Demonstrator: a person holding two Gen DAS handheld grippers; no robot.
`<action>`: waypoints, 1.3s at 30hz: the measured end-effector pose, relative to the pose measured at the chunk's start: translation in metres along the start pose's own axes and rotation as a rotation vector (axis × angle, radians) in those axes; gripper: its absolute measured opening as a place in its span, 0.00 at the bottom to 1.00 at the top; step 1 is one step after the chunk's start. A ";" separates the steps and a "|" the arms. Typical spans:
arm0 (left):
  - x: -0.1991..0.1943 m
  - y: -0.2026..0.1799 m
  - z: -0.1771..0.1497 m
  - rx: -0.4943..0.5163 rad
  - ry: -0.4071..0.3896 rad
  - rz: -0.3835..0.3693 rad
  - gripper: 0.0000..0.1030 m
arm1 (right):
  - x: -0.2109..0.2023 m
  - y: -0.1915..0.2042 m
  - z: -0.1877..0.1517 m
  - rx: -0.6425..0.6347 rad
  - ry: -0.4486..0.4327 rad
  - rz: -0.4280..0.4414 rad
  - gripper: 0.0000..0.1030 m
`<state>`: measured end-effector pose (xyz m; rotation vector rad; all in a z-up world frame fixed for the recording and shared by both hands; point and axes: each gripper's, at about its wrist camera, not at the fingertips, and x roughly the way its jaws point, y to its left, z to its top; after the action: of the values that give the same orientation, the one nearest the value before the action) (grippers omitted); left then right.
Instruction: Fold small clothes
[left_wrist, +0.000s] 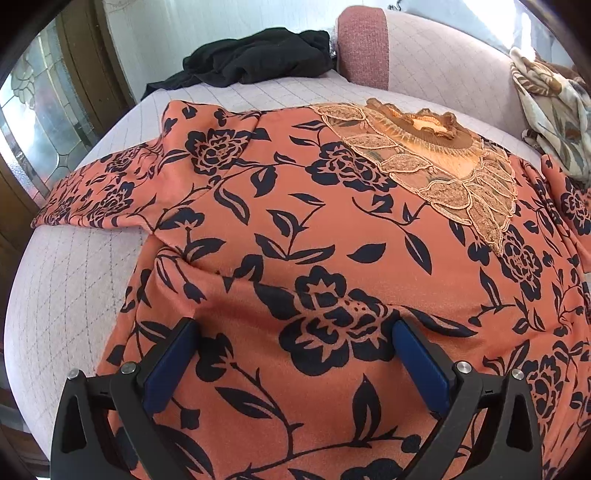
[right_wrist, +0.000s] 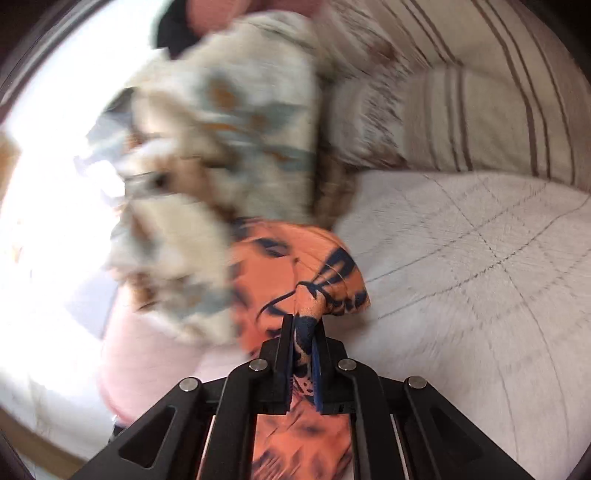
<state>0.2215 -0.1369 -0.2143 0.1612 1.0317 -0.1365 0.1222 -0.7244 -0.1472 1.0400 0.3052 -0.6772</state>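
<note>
the blouse (left_wrist: 295, 229) lay spread face up on the bed (left_wrist: 74, 280), its lace collar (left_wrist: 436, 158) far ahead of the left jaws and its left sleeve (left_wrist: 99, 195) stretched out ahead and to the left of them. the left gripper (left_wrist: 293, 354) hung released over the lower body of the blouse, jaws wide apart with flat cloth between them and nothing pinched; whether the pads touched the cloth could not be told.

the right gripper (right_wrist: 303, 332) was clenched on a bunched fold of the blouse (right_wrist: 314, 280), probably the right sleeve or side edge, though the blur hid which. the cloth rose in a peak just ahead of the jaws and ran back under them. a pale patterned garment (right_wrist: 221, 147) sat ahead and to the left of those jaws, a striped pillow (right_wrist: 480, 118) ahead and to the right. a black garment (left_wrist: 258, 55) lay far ahead of the left jaws, well apart from the blouse.

the step in hand looked like the first side fold, barely begun. the next move likely called for carrying the pinched part across the body towards the middle, while the left jaws pressed or gripped the lower cloth so it would not drag.
</note>
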 end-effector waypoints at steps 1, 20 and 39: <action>-0.001 0.001 0.002 -0.002 0.009 -0.008 1.00 | -0.013 0.014 -0.004 -0.025 0.002 0.031 0.08; -0.046 0.151 0.022 -0.340 -0.163 0.221 1.00 | -0.064 0.291 -0.333 -0.325 0.521 0.469 0.08; -0.020 0.250 0.016 -0.675 -0.011 0.190 1.00 | -0.098 0.268 -0.409 -0.665 0.605 0.364 0.83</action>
<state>0.2718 0.1055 -0.1715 -0.3543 0.9957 0.3833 0.2531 -0.2446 -0.1098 0.6035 0.7827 0.0987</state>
